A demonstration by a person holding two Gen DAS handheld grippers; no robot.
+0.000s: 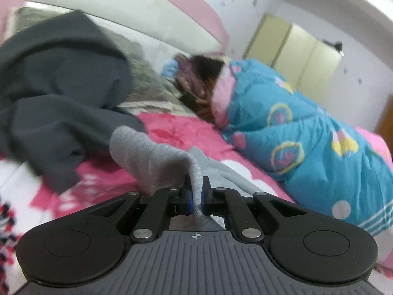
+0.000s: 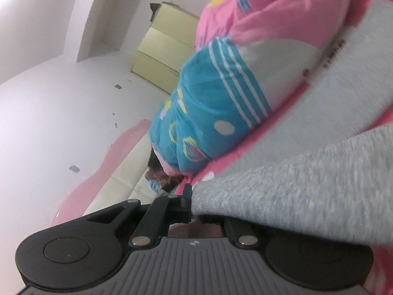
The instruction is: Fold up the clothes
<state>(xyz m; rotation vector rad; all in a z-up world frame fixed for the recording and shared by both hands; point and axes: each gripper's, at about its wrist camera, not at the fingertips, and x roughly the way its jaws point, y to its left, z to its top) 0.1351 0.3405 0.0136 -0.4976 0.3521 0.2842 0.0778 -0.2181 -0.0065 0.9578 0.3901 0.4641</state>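
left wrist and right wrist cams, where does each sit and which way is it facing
Left wrist: sits on the left gripper, looking along its fingers over the pink bed sheet toward the headboard; its jaws pinch the grey garment.
Right wrist: sits on the right gripper, rolled sideways, facing the white wall; grey garment covers one finger.
Shared: grey garment, blue quilt, yellow cabinet.

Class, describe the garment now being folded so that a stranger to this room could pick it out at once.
Start at the bed with the pink flowered sheet. Between the dark grey cloth heap and the turquoise patterned quilt lies a light grey knitted garment. Alone among them, it is pinched in the left tongs.
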